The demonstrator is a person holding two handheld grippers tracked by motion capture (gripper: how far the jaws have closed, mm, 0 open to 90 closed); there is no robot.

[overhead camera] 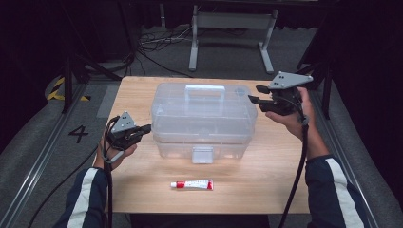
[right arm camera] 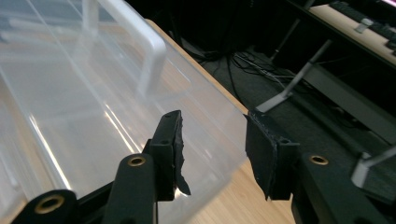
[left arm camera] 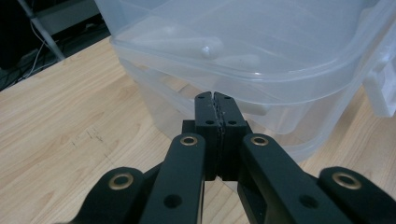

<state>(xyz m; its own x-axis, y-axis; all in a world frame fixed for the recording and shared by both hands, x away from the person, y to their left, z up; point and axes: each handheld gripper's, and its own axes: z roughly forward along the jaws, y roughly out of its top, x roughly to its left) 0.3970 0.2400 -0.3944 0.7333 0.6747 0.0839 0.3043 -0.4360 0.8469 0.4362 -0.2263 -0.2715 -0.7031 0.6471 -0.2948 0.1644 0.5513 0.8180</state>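
Our left gripper (overhead camera: pixel 145 128) sits at about nine o'clock of the table (overhead camera: pixel 142 190), its jaws clenched flat against each other with nothing between them. In the left gripper view the same closed tips (left arm camera: pixel 216 100) point at the lower left corner of the clear plastic box (left arm camera: pixel 261 56), just beside its wall below the overhanging lid edge; we cannot tell whether they touch it. The left hand (overhead camera: pixel 116 149) wraps the gripper body from below, and its cable trails back along the sleeve.

Our right gripper (overhead camera: pixel 255 94) hovers at about two o'clock, raised off the table by the right hand (overhead camera: pixel 290 116), with the grey three-cornered plate on top. Its jaws stand apart and released, holding nothing. In the right gripper view the gap (right arm camera: pixel 212 149) opens at the box's far right corner: one finger lies in front of the clear lid, the other is seen against the dark floor beyond the table edge.

The clear plastic box (overhead camera: pixel 204 118) stands at the table's centre, lid closed, its white handle (overhead camera: pixel 205 90) towards twelve o'clock and its front latch (overhead camera: pixel 203 154) towards six. Through the left side wall we see pale shapes inside, too blurred to name.

A small white tube with a red cap (overhead camera: pixel 192 185) lies flat at six o'clock, well apart from the box and from both grippers.
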